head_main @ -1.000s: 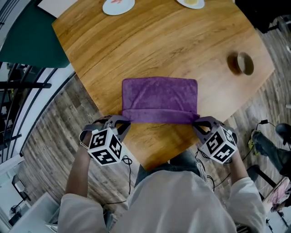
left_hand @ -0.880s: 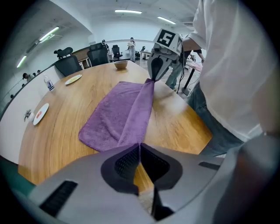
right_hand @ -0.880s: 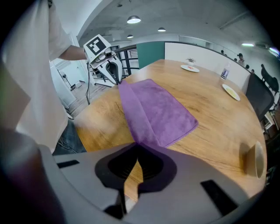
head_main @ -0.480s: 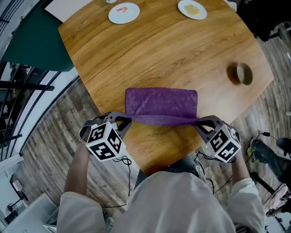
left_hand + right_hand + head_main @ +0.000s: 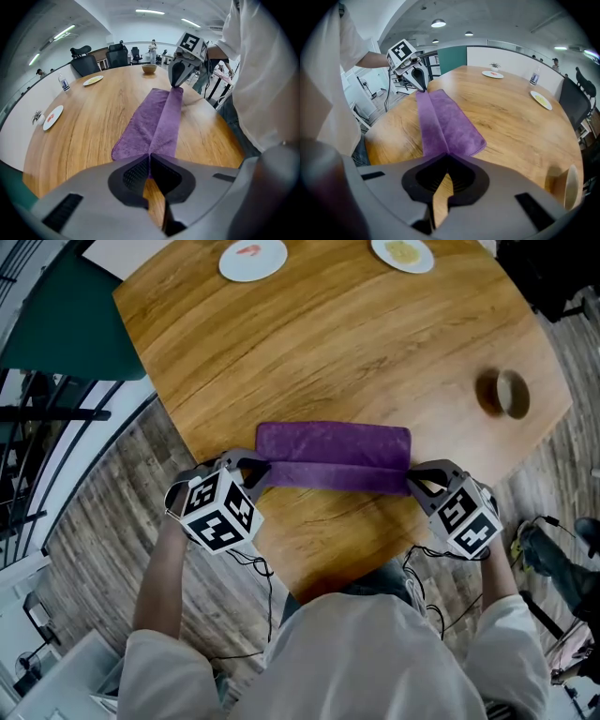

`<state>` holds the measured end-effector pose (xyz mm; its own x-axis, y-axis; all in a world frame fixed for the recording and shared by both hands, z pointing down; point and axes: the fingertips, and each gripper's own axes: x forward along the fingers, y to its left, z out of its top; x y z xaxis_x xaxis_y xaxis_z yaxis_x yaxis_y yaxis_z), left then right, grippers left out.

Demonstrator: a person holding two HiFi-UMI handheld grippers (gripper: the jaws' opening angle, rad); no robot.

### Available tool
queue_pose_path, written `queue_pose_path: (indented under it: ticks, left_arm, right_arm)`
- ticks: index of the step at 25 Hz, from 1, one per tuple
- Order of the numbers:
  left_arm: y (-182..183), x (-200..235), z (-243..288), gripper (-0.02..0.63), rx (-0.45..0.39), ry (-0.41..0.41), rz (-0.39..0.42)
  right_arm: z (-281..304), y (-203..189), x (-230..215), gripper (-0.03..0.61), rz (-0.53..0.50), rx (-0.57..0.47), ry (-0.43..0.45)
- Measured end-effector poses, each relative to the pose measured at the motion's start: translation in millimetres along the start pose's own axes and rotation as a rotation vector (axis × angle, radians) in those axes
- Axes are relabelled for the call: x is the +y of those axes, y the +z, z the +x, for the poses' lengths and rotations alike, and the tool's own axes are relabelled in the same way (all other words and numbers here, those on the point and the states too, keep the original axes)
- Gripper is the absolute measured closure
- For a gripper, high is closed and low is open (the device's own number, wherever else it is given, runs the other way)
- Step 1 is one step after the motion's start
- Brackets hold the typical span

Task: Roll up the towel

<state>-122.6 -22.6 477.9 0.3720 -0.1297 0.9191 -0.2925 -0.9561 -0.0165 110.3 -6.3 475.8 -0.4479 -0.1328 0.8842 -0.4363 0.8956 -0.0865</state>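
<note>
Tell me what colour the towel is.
The towel is purple, plain with no pattern; the head view shows it best.

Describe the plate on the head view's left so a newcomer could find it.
On the big wooden table, two white plates sit along the edge farthest from the person. The left plate carries a small red mark, while the right plate holds something yellowish.

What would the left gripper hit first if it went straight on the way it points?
Likely the wooden table: the left gripper, shut on the purple towel at its end, points steeply down at the tabletop beneath it.
</note>
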Motion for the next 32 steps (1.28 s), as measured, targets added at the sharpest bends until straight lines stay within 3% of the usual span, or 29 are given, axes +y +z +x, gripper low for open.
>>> queue_pose_path:
  ticks: [18,32]
  left_arm:
    - [-8.6,5.3,20.0,0.597,0.047,0.015,0.01]
    - [-6.9,16.3,13.3,0.54,-0.038,0.03,-0.094]
  right_arm:
    - [21.7,-6.7,-16.4,0.566,-0.004,0.024,-0.032]
    - [15.4,0.3,-22.6,0.531,0.023,-0.033,-0.095]
